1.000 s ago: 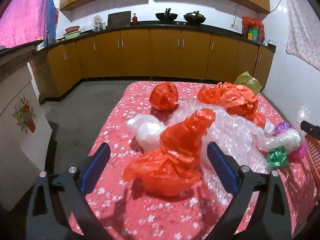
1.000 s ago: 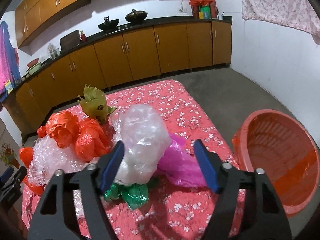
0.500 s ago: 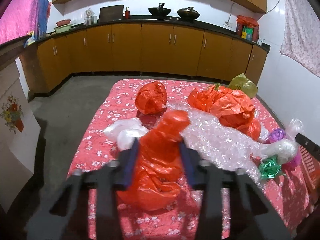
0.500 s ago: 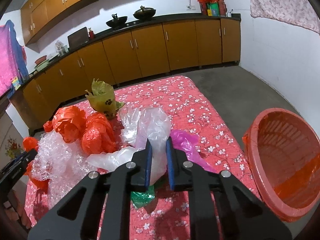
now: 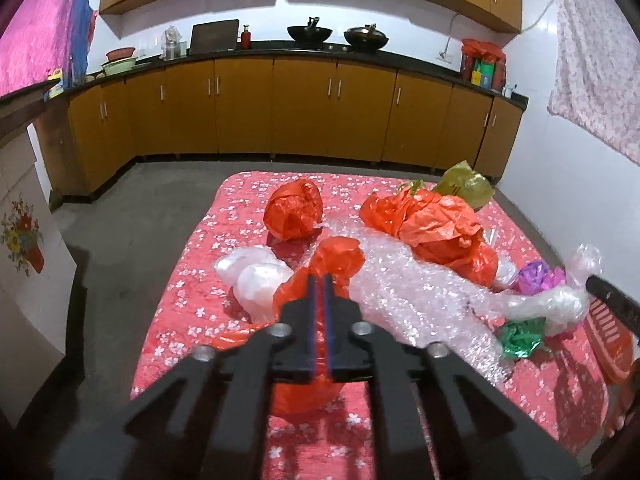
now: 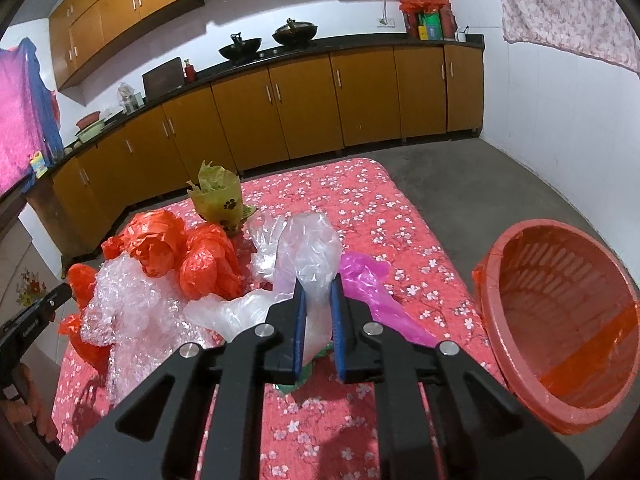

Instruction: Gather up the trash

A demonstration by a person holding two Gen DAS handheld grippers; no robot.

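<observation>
Left gripper (image 5: pixel 319 280) clamped on orange bag (image 5: pixel 338 258); right gripper (image 6: pixel 318 284) pinching clear plastic bag (image 6: pixel 308 248); orange basket (image 6: pixel 560 320) beside table.

The left gripper (image 5: pixel 319 285) has its jaws pressed tight on an orange bag (image 5: pixel 336 258). The right gripper (image 6: pixel 318 284) has its jaws clamped on a clear bag (image 6: pixel 310 254).

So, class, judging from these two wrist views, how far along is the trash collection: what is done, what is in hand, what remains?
Done: nothing obvious; the orange basket shows only its liner. In hand: the left gripper is shut on an orange bag, and the right gripper on a clear bag. Left: the bubble wrap, other orange bags, a yellow bag, a pink bag and a green wrapper on the table.
</observation>
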